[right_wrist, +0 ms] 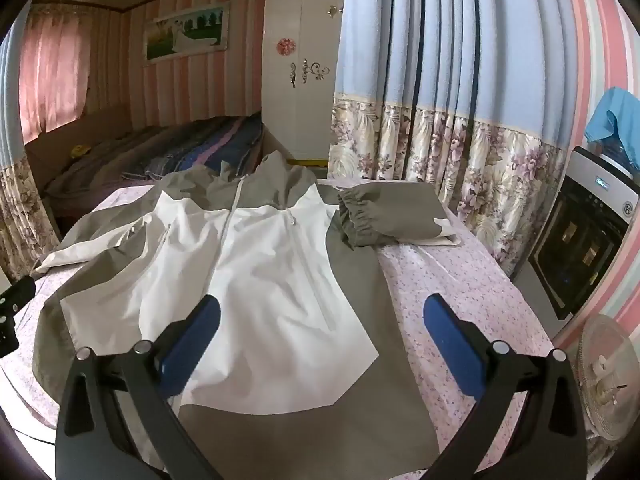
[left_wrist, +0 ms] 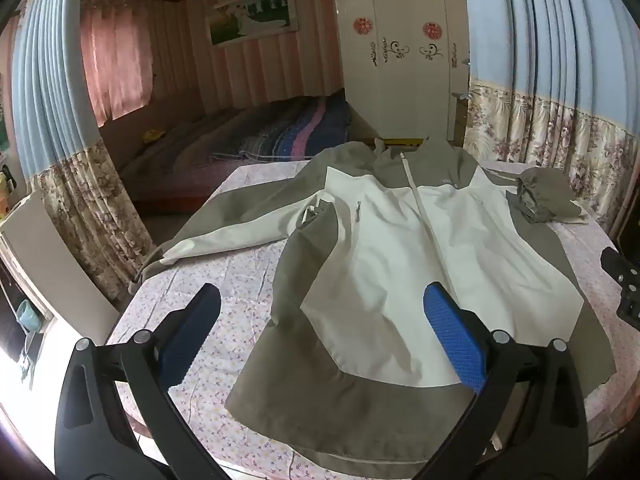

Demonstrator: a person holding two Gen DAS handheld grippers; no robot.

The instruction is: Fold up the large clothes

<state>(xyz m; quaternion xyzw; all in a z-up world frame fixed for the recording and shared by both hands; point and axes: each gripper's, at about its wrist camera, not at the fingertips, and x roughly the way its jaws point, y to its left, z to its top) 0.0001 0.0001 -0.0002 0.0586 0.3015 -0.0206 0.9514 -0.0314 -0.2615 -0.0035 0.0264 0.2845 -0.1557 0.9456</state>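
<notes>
A white and olive-grey zip jacket (left_wrist: 400, 248) lies front up on the table, collar at the far side; it also shows in the right wrist view (right_wrist: 256, 264). Its left sleeve (left_wrist: 224, 216) stretches out to the table's left edge. Its right sleeve (right_wrist: 392, 216) is bent back, cuff bunched near the shoulder. My left gripper (left_wrist: 322, 316) is open and empty above the jacket's near hem. My right gripper (right_wrist: 322, 320) is open and empty above the jacket's near right side. The right gripper's edge shows in the left wrist view (left_wrist: 624, 284).
The table has a pink floral cloth (left_wrist: 208, 288) (right_wrist: 460, 288). A bed (left_wrist: 248, 140) lies beyond it, a white wardrobe (left_wrist: 400, 60) behind. Floral curtains (right_wrist: 440, 140) hang at the right, with an appliance (right_wrist: 588, 240) and a fan (right_wrist: 608, 372) beside the table.
</notes>
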